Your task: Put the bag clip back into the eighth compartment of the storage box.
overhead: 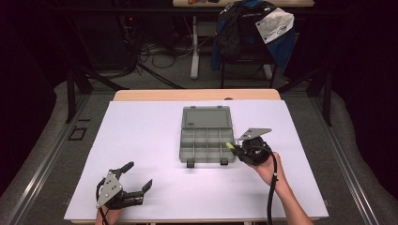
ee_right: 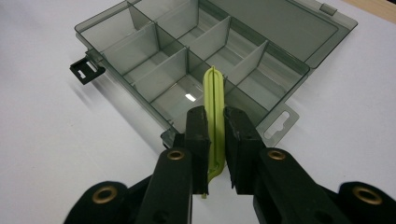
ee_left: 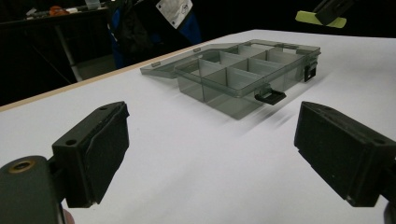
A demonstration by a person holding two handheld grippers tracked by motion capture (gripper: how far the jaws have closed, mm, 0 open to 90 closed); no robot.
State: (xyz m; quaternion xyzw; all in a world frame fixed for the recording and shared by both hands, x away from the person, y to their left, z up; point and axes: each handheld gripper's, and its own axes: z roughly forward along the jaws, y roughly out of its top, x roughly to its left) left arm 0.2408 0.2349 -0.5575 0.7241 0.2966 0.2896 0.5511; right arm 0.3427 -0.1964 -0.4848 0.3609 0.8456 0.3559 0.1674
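A smoky clear compartment box (overhead: 207, 141) lies open in the middle of the white table, lid (overhead: 207, 117) flat behind it; its compartments look empty (ee_right: 187, 56). My right gripper (overhead: 233, 147) is shut on a thin lime-green strip (ee_right: 215, 107), which points over the box's near right corner. That green strip (ee_left: 321, 19) also pokes in at the top right of the left gripper view. At the table's front left, my left gripper (overhead: 140, 177) rests wide open with nothing between its pads (ee_left: 100, 151), aimed toward the box (ee_left: 243, 70).
Two black latches (overhead: 190, 163) stick out of the box's front edge. The white sheet (overhead: 141, 140) covers the table, wooden edge at the back. Beyond it stands a chair draped with a blue jacket (overhead: 251, 33), amid cables on the floor.
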